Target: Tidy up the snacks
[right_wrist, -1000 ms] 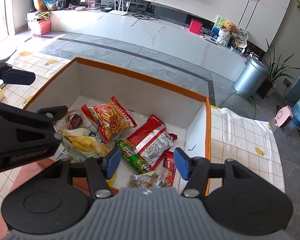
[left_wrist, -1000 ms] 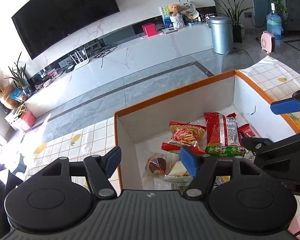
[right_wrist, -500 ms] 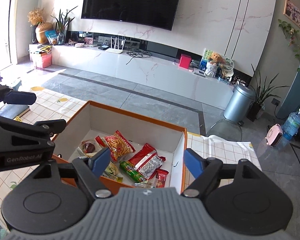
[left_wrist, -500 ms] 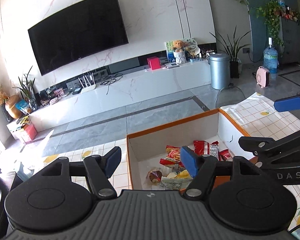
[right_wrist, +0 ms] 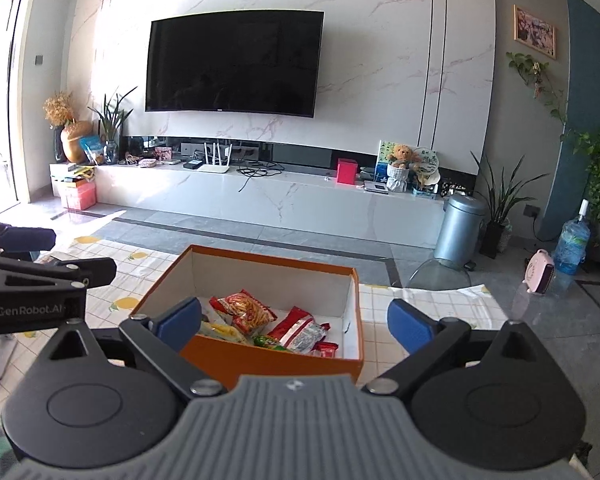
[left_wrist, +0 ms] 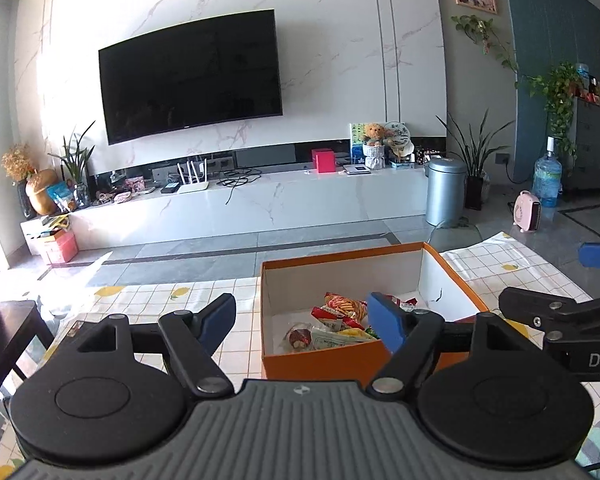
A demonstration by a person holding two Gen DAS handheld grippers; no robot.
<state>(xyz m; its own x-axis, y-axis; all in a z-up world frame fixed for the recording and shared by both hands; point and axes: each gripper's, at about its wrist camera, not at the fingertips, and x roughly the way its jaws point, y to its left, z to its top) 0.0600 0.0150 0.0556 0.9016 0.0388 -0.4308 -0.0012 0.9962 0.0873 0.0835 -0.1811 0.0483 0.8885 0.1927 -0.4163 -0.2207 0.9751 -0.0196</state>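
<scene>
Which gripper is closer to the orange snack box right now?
Hard to call; roughly equal. Left gripper is open, pulled back near the orange box and its left front corner. Right gripper is open, back from the front wall, its fingers straddling the box.

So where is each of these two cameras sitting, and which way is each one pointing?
Left wrist view: on the left gripper, facing across the table to the TV wall; its own open blue-padded fingers show, the right gripper at the right edge.
Right wrist view: on the right gripper, facing the same way; its open fingers show, the left gripper at the left edge.
Both share: the orange box of snacks, the TV, the bin.
</scene>
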